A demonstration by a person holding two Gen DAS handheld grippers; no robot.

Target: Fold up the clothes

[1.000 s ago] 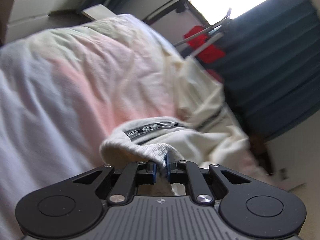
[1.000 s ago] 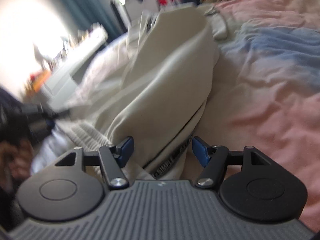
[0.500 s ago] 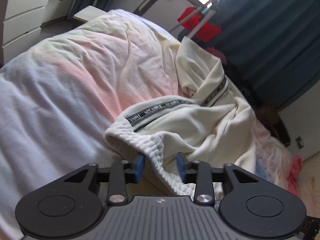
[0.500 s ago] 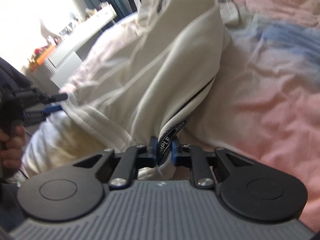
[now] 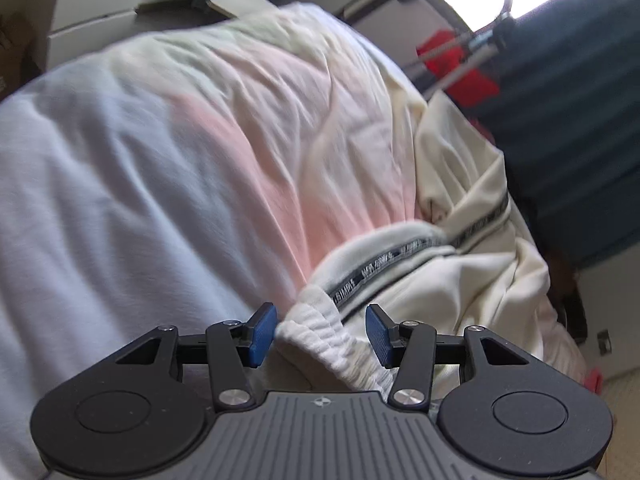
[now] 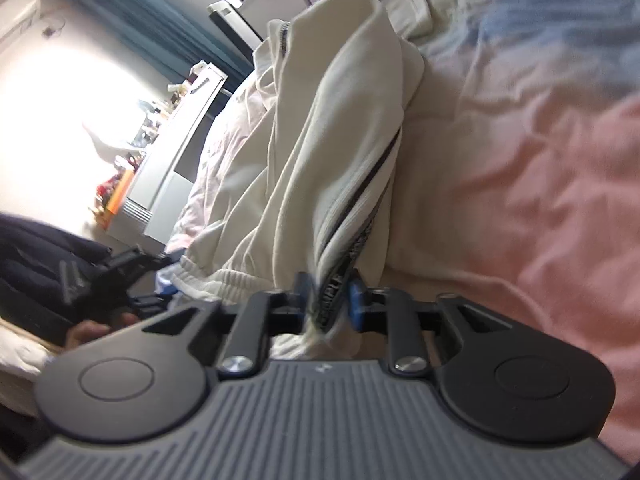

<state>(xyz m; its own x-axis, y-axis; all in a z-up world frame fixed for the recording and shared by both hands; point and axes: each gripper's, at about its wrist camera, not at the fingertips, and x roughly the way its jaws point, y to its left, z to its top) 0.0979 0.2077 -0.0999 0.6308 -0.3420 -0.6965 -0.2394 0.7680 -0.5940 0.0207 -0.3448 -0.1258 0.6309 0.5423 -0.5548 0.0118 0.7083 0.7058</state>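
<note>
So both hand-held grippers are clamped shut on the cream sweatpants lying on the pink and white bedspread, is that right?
Not quite. Only the right hand-held gripper is shut on the cream sweatpants, pinching the lettered side stripe. The left wrist view shows the left hand-held gripper open, its blue pads apart on either side of the ribbed waistband. The sweatpants do lie on the pink and white bedspread.

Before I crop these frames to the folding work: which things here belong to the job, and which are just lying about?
Job:
cream sweatpants
left gripper, open around the ribbed cuff
right gripper, clamping the printed side stripe
pastel bedspread

Lying about:
red garment
teal curtain
white drawers
</note>
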